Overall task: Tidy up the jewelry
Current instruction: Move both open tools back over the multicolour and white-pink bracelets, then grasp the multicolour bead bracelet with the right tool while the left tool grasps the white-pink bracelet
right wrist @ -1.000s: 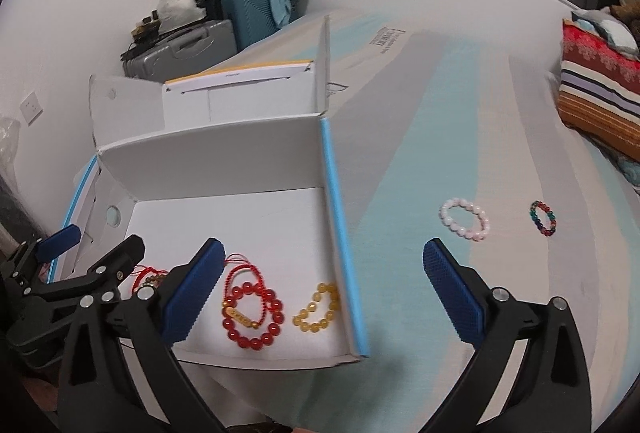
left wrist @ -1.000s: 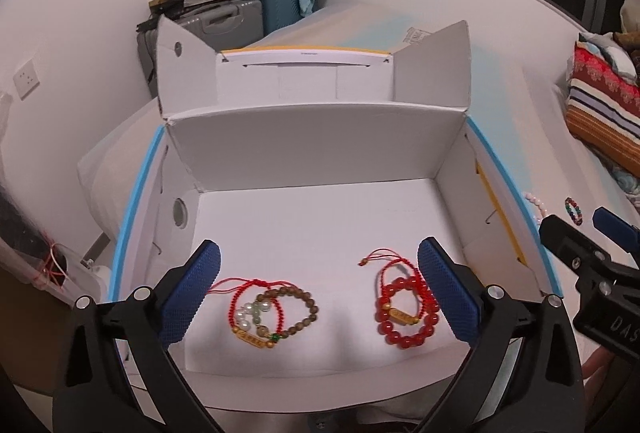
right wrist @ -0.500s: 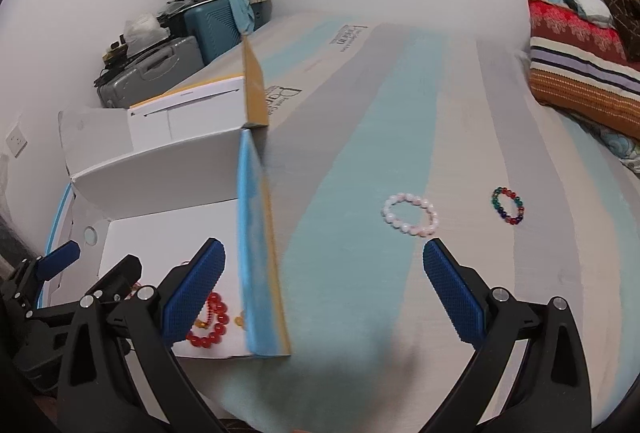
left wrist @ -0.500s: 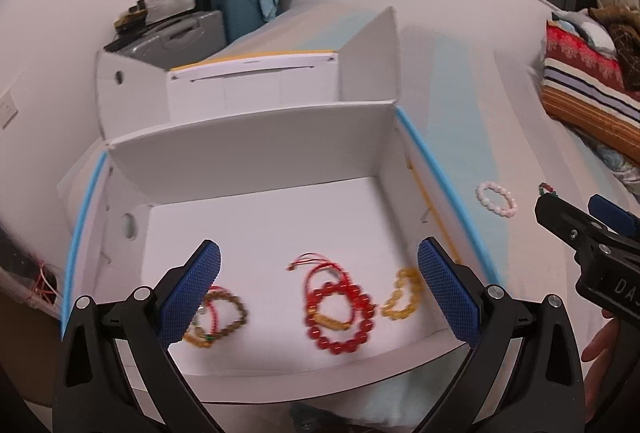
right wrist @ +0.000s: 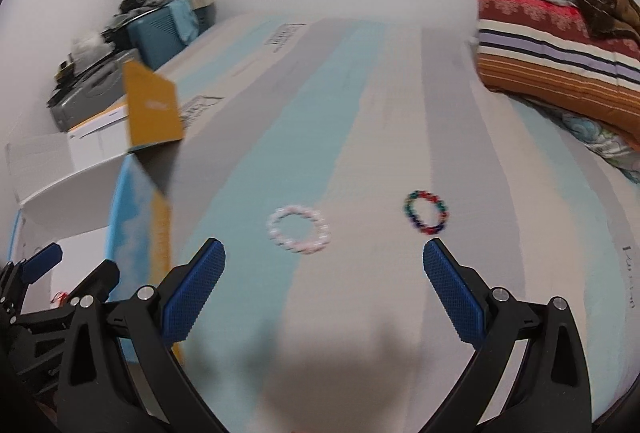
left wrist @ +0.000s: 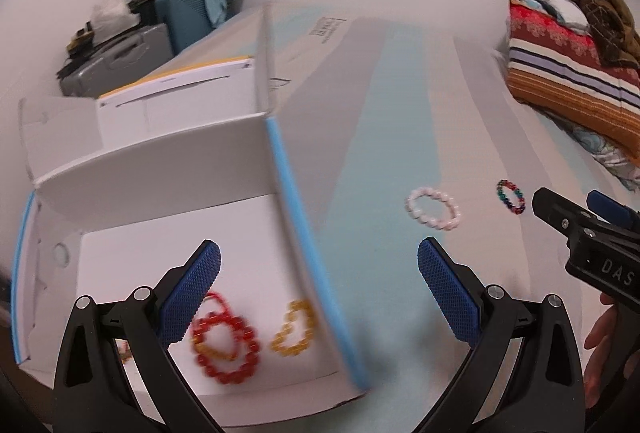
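Note:
An open white box (left wrist: pixel 296 193) with blue edges sits on the striped bed; it also shows in the right wrist view (right wrist: pixel 136 201). A red bead bracelet (left wrist: pixel 224 347) and a yellow bead bracelet (left wrist: pixel 294 329) lie inside it. A pale pink bracelet (left wrist: pixel 432 208) (right wrist: pixel 299 229) and a multicoloured bracelet (left wrist: pixel 511 196) (right wrist: pixel 426 212) lie on the bed to the box's right. My left gripper (left wrist: pixel 319 287) is open and empty over the box's right wall. My right gripper (right wrist: pixel 324 289) is open and empty, just short of the two loose bracelets.
A striped folded blanket (right wrist: pixel 560 49) lies at the bed's far right. Suitcases (left wrist: pixel 160 33) and a lamp stand against the wall at the back left. The box's lid flap (right wrist: pixel 152 109) stands up behind it.
Both grippers have swung to the right, away from the box's middle toward the loose bracelets on the bed. Both stay open and empty.

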A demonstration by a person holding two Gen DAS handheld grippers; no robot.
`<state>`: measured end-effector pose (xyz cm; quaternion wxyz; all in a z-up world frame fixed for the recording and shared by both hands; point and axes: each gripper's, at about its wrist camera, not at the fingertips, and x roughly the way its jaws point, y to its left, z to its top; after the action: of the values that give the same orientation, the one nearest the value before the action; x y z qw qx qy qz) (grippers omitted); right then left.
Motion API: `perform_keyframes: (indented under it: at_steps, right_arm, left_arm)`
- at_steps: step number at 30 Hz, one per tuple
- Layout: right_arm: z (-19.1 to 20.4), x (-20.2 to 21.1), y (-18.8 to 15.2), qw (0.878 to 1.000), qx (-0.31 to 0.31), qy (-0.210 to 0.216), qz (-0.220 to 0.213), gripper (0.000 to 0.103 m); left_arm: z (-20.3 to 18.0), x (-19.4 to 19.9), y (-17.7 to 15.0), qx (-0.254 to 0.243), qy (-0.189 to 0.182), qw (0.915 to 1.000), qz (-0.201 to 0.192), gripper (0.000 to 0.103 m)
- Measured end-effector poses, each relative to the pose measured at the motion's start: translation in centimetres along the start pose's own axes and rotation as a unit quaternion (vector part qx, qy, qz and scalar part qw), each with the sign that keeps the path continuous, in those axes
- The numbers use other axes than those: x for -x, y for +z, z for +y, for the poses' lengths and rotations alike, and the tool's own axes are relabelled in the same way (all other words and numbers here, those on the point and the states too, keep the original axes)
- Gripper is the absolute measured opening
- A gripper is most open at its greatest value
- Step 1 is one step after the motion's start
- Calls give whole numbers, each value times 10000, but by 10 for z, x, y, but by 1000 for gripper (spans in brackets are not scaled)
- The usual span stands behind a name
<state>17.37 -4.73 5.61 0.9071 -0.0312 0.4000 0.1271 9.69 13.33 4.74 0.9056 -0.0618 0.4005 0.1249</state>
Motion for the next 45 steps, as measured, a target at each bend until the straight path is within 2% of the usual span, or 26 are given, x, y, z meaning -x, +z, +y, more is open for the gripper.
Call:
perform_keyframes:
  at_steps: [3, 11, 20, 25, 29, 37, 39, 42, 43, 45]
  right_arm:
    - [-24, -8, 3, 9996, -237, -146, -76, 95]
    - [-75, -49, 3, 9980, -586, -185, 148, 96]
    - [-115, -107, -5, 9960, -761, -306, 342, 95]
    - [-128, -138, -2, 9948, -776, -381, 538, 96]
    - [-130, -159, 4, 9948, -693, -347, 663, 95]
    - [-137, -187, 0, 9925, -830, -240, 866, 95]
    - [-137, -191, -2, 9918, -909, -172, 876, 90]
    - [-135, -193, -4, 9918, -885, -284, 876, 82]
    - [-134, -194, -5, 9919, -868, -315, 874, 80]
    - [-131, -192, -6, 9923, -808, -384, 858, 69]
  left_arm:
    - [-20, -12, 5, -112, -57, 9999, 52, 97]
    - [-67, -48, 15, -363, -135, 9992, 128, 97]
    - [-110, -120, 14, -589, -222, 9972, 411, 97]
    - [-124, -157, 17, -534, -340, 9966, 527, 97]
    - [-130, -181, 17, -583, -279, 9963, 570, 97]
    - [-134, -207, 20, -654, -152, 9959, 599, 97]
    - [-134, -211, 20, -644, -138, 9960, 607, 98]
    - [-133, -213, 20, -610, -175, 9962, 597, 96]
    - [-132, -213, 20, -593, -210, 9961, 612, 91]
    - [-132, -212, 20, -583, -276, 9958, 653, 84]
